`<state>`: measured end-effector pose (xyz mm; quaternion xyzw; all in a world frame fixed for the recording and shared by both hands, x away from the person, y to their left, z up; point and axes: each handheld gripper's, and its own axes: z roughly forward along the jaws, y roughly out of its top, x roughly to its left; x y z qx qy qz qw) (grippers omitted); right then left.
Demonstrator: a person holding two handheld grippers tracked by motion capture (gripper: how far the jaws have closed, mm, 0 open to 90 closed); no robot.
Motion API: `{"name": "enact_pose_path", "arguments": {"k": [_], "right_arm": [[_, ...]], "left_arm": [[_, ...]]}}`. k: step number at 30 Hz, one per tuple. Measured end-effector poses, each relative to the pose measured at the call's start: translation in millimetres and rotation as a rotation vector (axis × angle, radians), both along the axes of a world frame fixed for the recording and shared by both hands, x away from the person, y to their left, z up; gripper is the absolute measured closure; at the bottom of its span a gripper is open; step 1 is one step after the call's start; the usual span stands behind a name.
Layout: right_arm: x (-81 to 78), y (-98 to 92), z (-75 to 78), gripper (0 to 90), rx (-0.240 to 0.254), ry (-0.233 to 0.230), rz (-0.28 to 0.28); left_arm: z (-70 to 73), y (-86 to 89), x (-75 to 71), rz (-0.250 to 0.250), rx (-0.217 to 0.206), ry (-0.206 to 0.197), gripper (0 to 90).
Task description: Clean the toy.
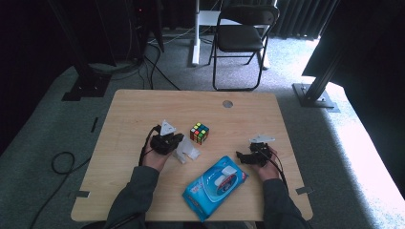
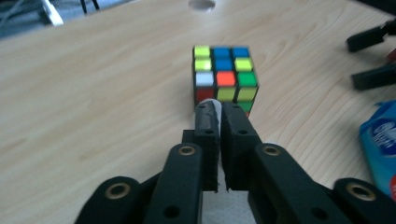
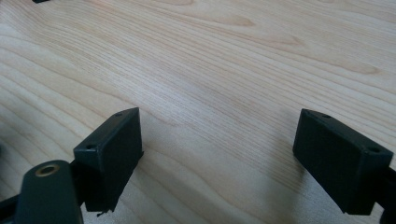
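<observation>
Wooden worktop [image 1: 143, 109], wide and mostly bare. Blue wipes pack [image 1: 215, 187] near, toward the right. Rubik's cube [image 1: 199, 133] at centre. White wipe [image 1: 187, 151] just left of the pack, pinched in the left gripper [image 2: 218, 109], jaws clenched on it, cube just beyond. Right gripper [image 3: 215, 154] released, jaws wide over bare wood. Best lowered flat, kept clear of the cube, then dragged evenly.
</observation>
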<state>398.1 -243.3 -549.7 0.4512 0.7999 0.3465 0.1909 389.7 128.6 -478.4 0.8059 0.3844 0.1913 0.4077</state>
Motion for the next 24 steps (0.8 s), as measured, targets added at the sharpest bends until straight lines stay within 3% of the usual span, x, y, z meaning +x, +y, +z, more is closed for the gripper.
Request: {"name": "enact_pose_path", "arguments": {"k": [7,11,16,24], "right_arm": [[0.0,0.0,0.0,15.3,0.0,0.0,0.0],[0.0,0.0,0.0,15.3,0.0,0.0,0.0],[0.0,0.0,0.0,15.3,0.0,0.0,0.0],[0.5,1.0,0.0,13.8,-0.004,0.003,0.004]], "left_arm": [[-24.3,-4.0,5.7,0.011,0.031,0.09,57.8],[-34.4,-5.3,6.8,0.012,0.047,0.122,47.9],[-44.8,-4.4,7.6,0.01,0.052,0.157,40.5],[-53.0,-3.9,8.6,0.013,0.069,0.192,38.7]]}}
